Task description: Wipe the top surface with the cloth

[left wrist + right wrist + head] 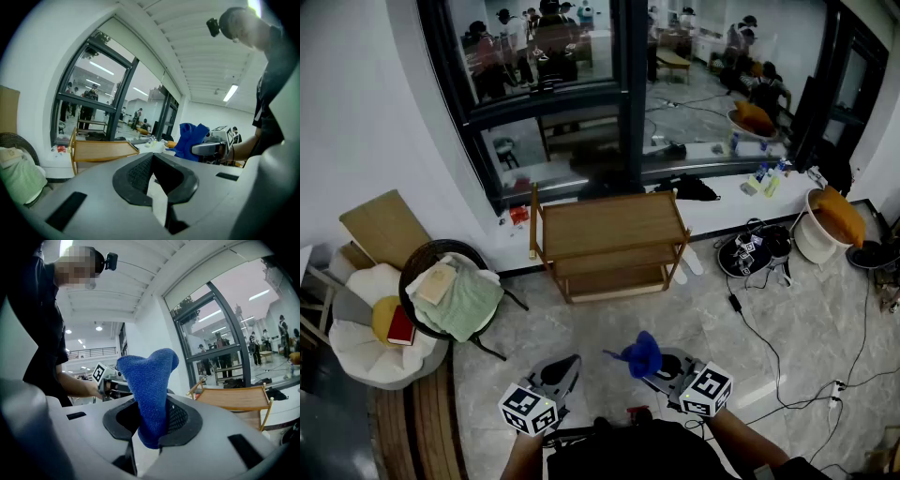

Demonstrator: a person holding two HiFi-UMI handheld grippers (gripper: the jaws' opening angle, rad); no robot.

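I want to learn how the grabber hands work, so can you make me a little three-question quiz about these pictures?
1. Pick one: which grabber holds the blue cloth? A. the left one B. the right one C. neither
2. True or false: the cloth is lying on the floor.
3. Short answer: what is between the jaws of the left gripper?

Key
1. B. The right gripper has its jaws shut on the cloth.
2. False. It sticks up out of the gripper, in front of the wooden shelf unit.
3. Nothing. Its jaws are together and empty.
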